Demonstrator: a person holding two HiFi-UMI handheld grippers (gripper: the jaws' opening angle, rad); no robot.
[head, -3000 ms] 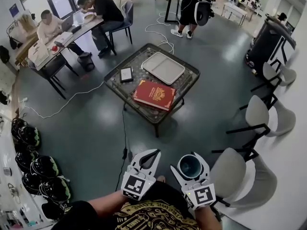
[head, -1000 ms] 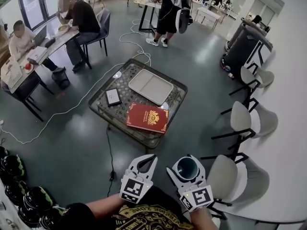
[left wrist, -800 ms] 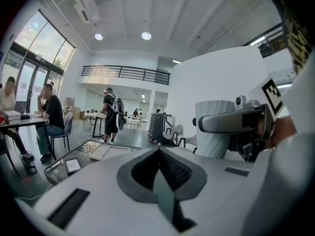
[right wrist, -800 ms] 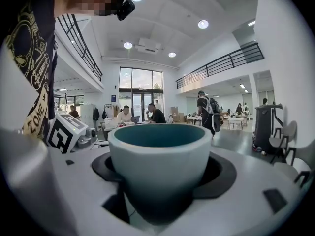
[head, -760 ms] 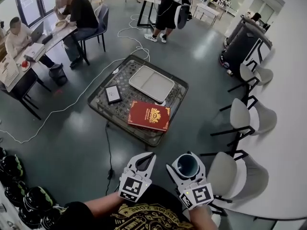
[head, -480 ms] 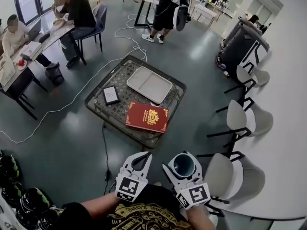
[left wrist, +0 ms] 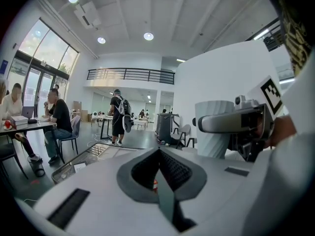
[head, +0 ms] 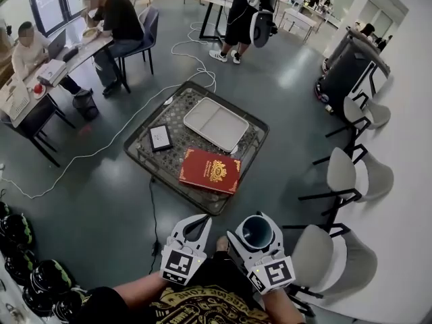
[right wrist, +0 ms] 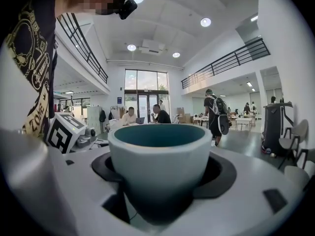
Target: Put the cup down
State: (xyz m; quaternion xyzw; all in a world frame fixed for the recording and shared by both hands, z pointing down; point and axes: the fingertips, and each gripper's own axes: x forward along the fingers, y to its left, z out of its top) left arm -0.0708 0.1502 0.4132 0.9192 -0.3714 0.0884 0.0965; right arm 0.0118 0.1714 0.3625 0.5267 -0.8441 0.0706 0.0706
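Observation:
A pale cup with a teal inside [head: 255, 233] is upright in my right gripper [head: 251, 227], which is shut on it, low in the head view and over the dark floor. The right gripper view has the cup [right wrist: 160, 156] filling the space between the jaws. My left gripper [head: 204, 219] hovers just left of it, shut on nothing, its jaws meeting in a point [left wrist: 158, 152]. From the left gripper view the cup [left wrist: 214, 132] shows at the right. The low glass table [head: 145, 157] stands ahead, apart from both grippers.
On the table lie a white tray [head: 216, 123], a red book [head: 210, 171] and a small dark device [head: 160, 138]. Grey chairs [head: 344, 174] line the right side. A cable [head: 88, 155] crosses the floor. People sit at a desk [head: 61, 52] at upper left; helmets [head: 37, 275] lie at lower left.
The table has drifted a little down and left in the head view and sits slightly closer. Both grippers keep their pose, the cup still held.

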